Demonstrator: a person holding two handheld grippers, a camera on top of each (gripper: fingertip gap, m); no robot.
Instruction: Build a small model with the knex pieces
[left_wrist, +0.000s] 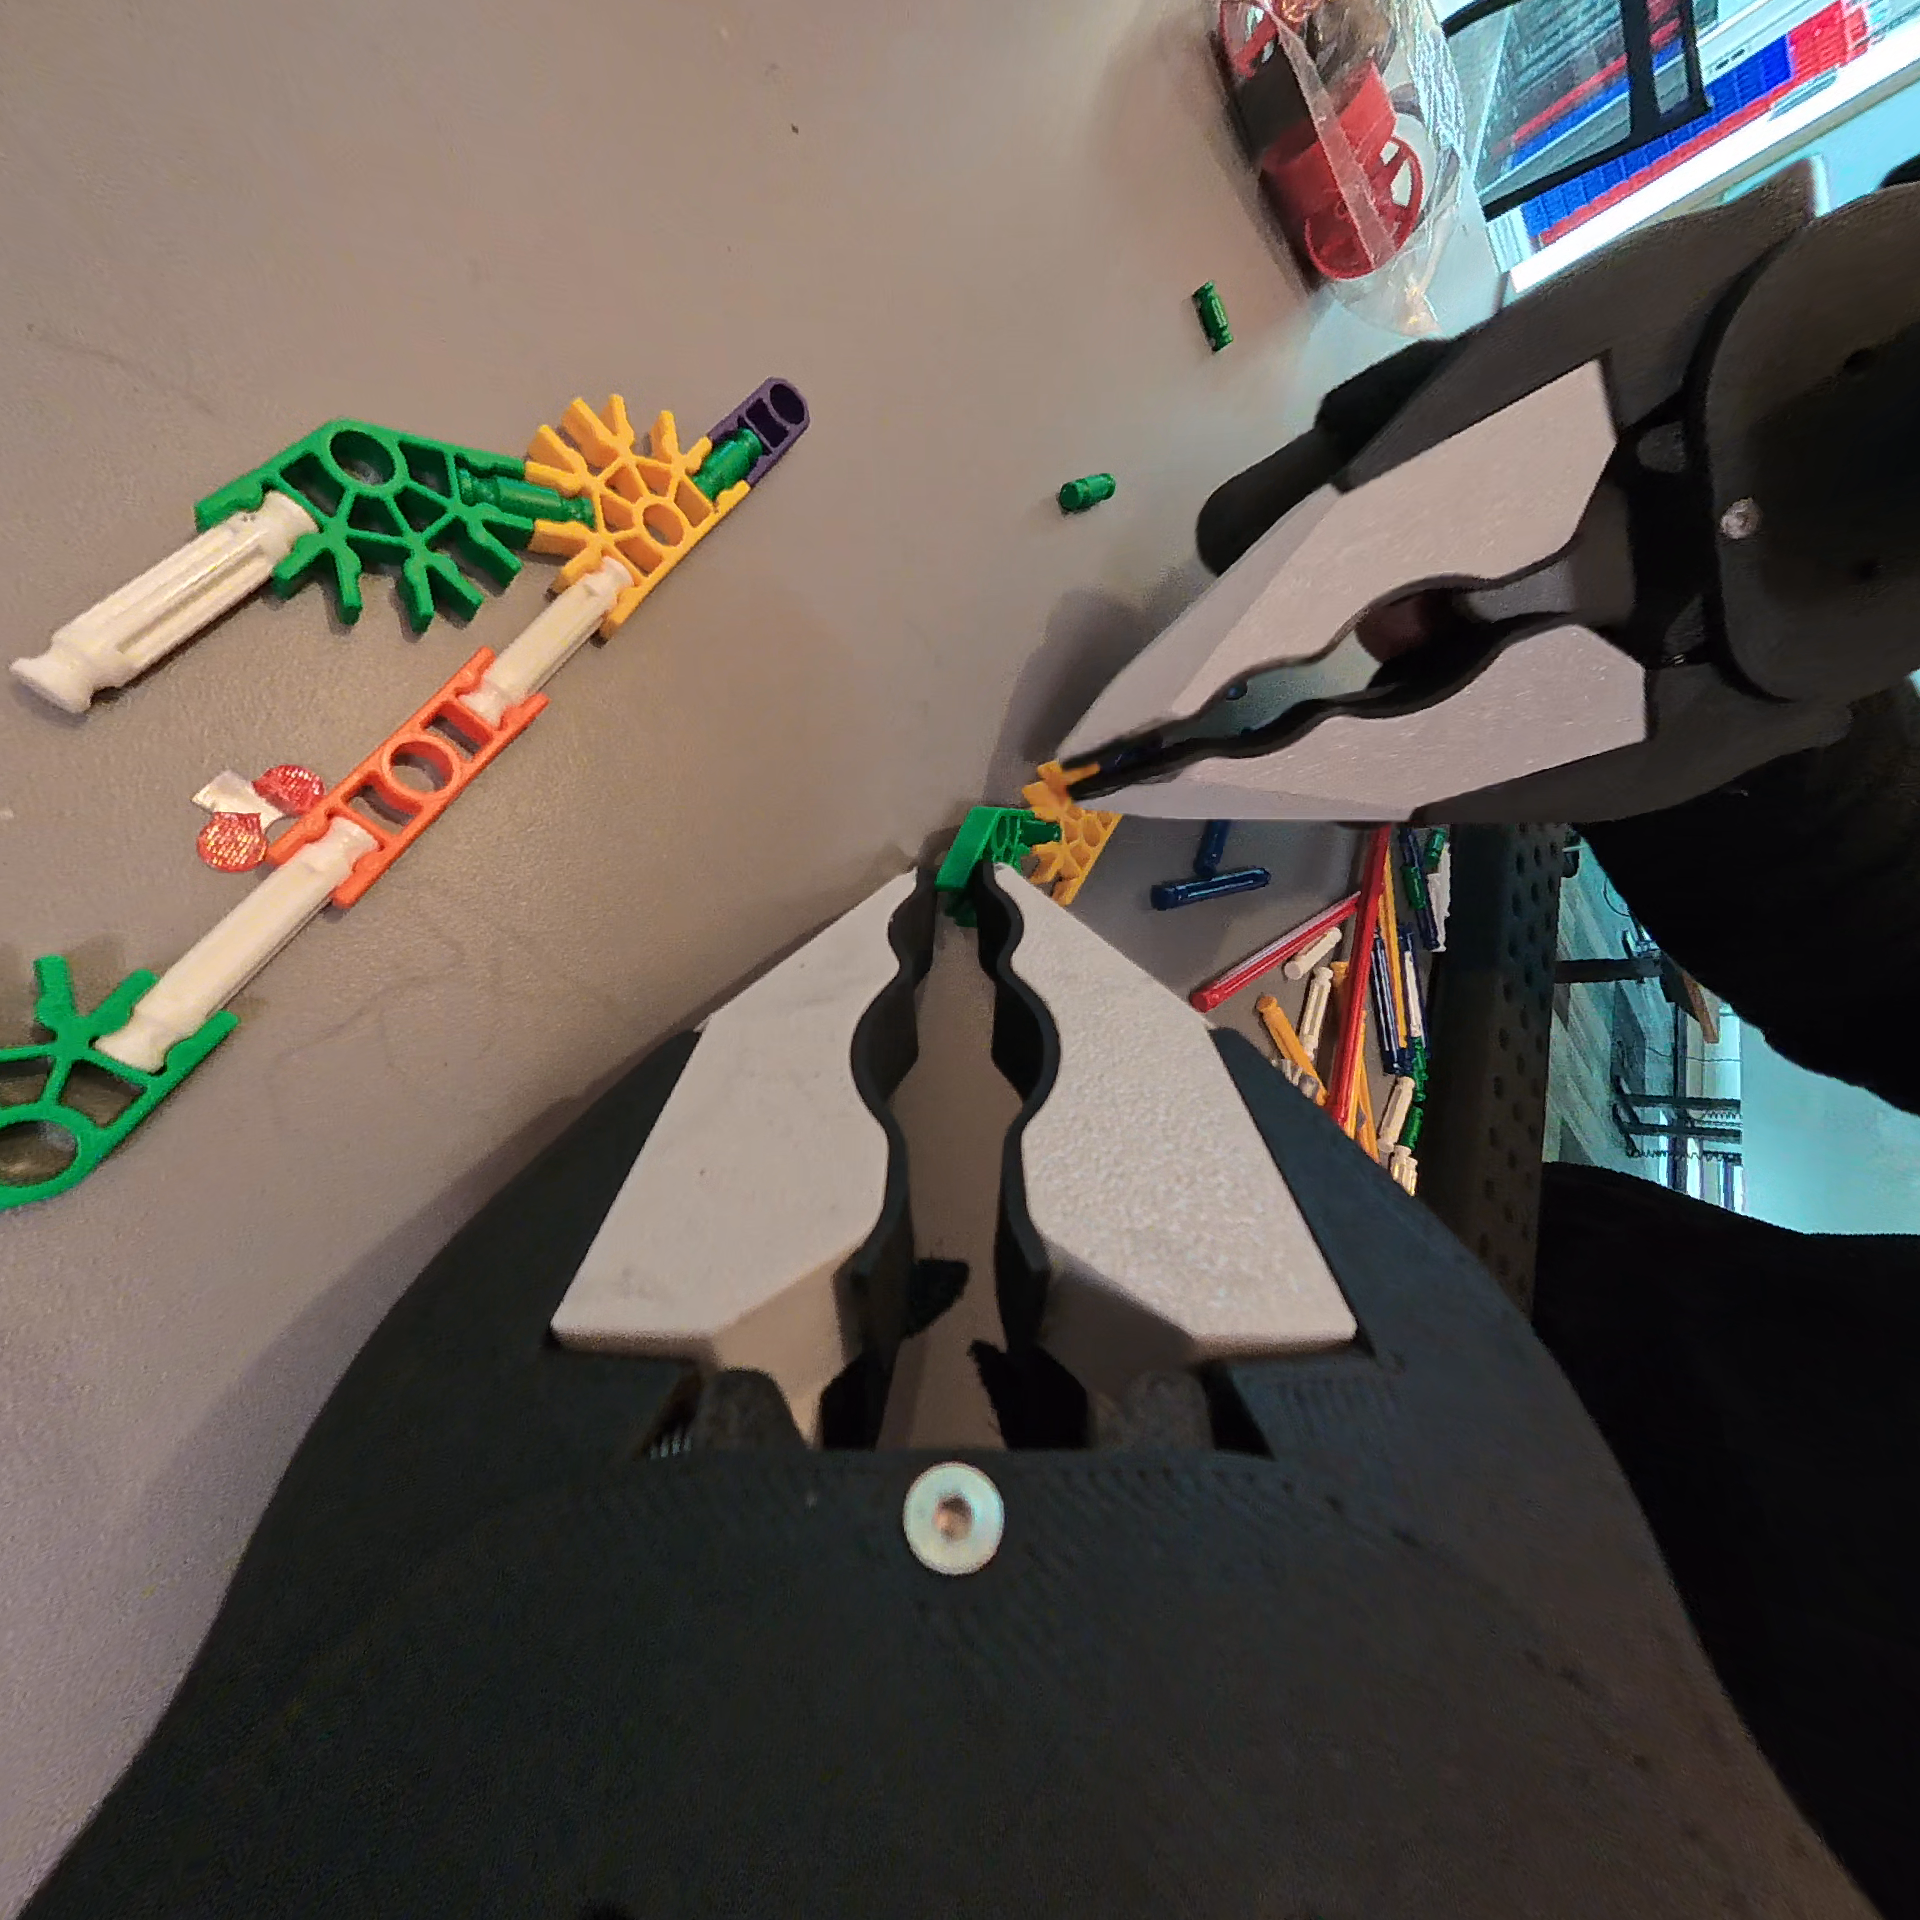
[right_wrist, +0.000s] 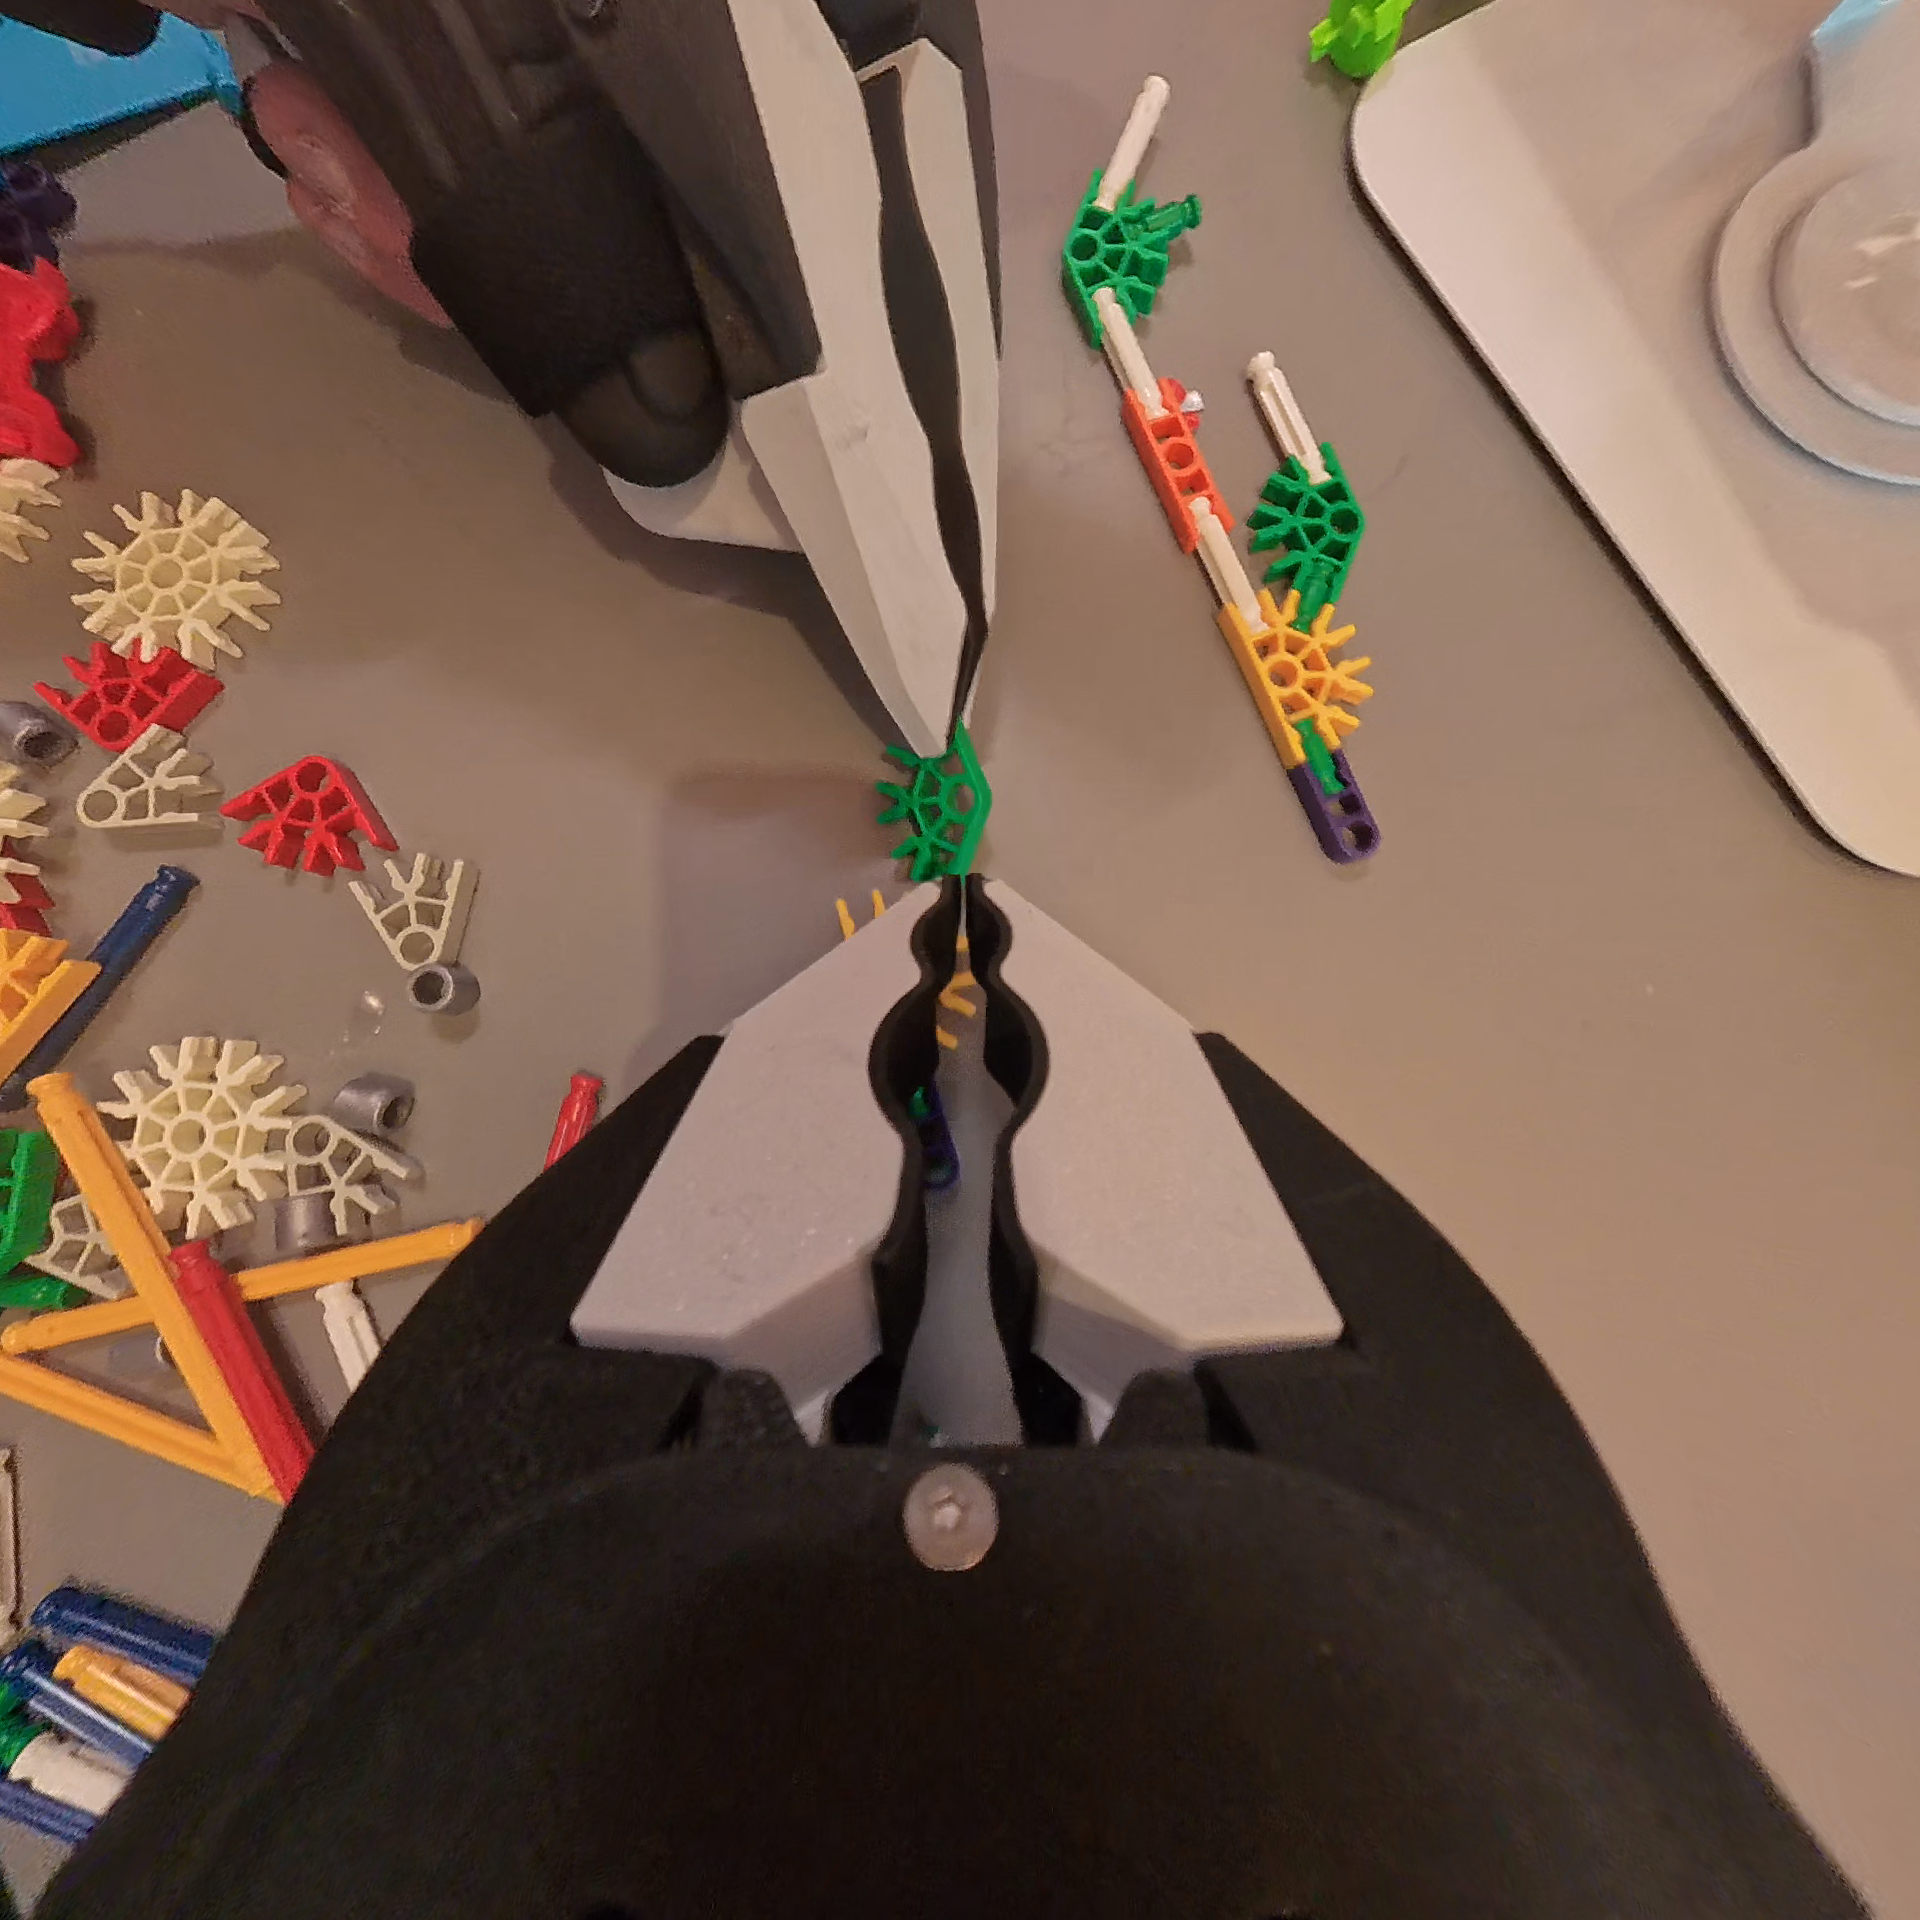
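The left hand-held gripper (left_wrist: 956, 883) is closed on a green connector (left_wrist: 982, 847), pinching its edge between the tips of its grey fingers just above the grey table (left_wrist: 727, 208). A short green rod joins that green piece to a yellow connector (left_wrist: 1070, 831), and the right hand-held gripper (left_wrist: 1070, 774) comes in from the right and is clamped on the yellow piece's upper edge. From the right wrist view the same small assembly hangs between the two tools: the green connector (right_wrist: 940, 805) sits at the meeting point, the left hand-held gripper (right_wrist: 961, 707) reaches down from the top, and the right hand-held gripper (right_wrist: 956, 899) has its jaws nearly together, with bits of the yellow connector (right_wrist: 956, 992) and a purple piece (right_wrist: 938, 1143) showing through the gap between its fingers. Well apart on the table lies a finished chain (right_wrist: 1236, 499) of white rods with green, orange, yellow and purple connectors, which also shows at the left of the left wrist view (left_wrist: 416, 644). Two short green rods (left_wrist: 1086, 490) lie loose beyond the grippers, near a clear bag of red parts (left_wrist: 1340, 156). A pile of loose connectors and rods (right_wrist: 177, 987), white, red, yellow, blue and grey, spreads across the table's left side in the right wrist view, and a white tray (right_wrist: 1558, 312) sits at the upper right.
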